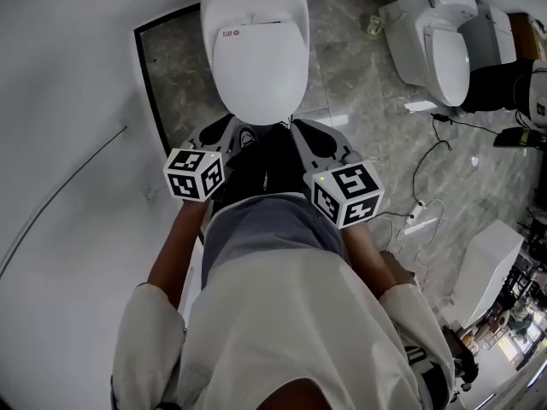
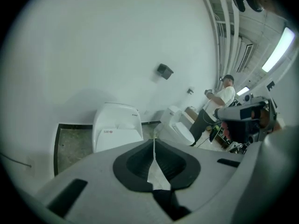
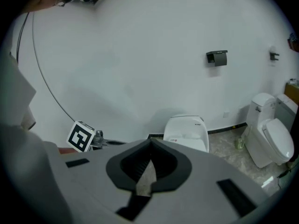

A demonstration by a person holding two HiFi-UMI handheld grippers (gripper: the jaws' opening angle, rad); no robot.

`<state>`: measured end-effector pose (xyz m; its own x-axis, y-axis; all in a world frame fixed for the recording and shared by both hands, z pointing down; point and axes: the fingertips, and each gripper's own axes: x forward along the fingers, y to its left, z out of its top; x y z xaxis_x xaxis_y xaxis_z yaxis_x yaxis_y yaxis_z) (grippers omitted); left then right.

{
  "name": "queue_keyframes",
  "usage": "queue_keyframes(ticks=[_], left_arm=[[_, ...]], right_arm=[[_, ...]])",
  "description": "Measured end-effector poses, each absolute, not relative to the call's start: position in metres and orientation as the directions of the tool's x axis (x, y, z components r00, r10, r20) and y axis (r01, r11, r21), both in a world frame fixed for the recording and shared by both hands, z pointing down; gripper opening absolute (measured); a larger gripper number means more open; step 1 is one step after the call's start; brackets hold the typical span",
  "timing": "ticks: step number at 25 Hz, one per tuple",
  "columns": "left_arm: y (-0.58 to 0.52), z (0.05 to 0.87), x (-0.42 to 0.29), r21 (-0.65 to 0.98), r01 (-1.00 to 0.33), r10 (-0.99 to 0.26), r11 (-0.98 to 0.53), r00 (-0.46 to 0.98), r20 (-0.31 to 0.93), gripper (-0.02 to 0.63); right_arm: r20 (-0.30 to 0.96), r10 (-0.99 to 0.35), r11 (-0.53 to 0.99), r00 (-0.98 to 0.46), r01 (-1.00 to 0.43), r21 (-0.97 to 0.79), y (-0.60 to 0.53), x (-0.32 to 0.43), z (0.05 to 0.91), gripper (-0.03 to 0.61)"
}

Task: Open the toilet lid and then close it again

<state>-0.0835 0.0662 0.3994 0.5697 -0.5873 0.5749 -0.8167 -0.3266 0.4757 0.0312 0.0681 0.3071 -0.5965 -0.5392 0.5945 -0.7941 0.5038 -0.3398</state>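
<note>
The white toilet (image 1: 256,49) stands against the wall straight ahead, its lid (image 1: 261,67) down flat. It also shows in the left gripper view as the toilet (image 2: 117,127) and in the right gripper view as the toilet (image 3: 187,132), both beyond the jaw tips. My left gripper (image 1: 229,128) and right gripper (image 1: 297,128) hang side by side just short of the bowl's front, touching nothing. The left gripper (image 2: 154,143) has its jaws closed together with nothing between them. The right gripper (image 3: 150,143) is likewise shut and holds nothing.
A second toilet (image 1: 436,41) stands to the right, with cables (image 1: 427,169) and a white box (image 1: 487,263) on the marble floor. The white wall (image 1: 68,101) runs along the left. A paper holder (image 3: 217,57) hangs on the wall. A person (image 2: 219,101) stands far right.
</note>
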Motion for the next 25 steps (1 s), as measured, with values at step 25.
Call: queue_keyframes(ticks=[25], left_arm=[[0.072, 0.211, -0.109, 0.357, -0.835, -0.816, -0.419, 0.518, 0.255, 0.015]], right_arm=[[0.404, -0.655, 0.565, -0.639, -0.769, -0.299, 0.069, 0.021, 0.211, 0.009]])
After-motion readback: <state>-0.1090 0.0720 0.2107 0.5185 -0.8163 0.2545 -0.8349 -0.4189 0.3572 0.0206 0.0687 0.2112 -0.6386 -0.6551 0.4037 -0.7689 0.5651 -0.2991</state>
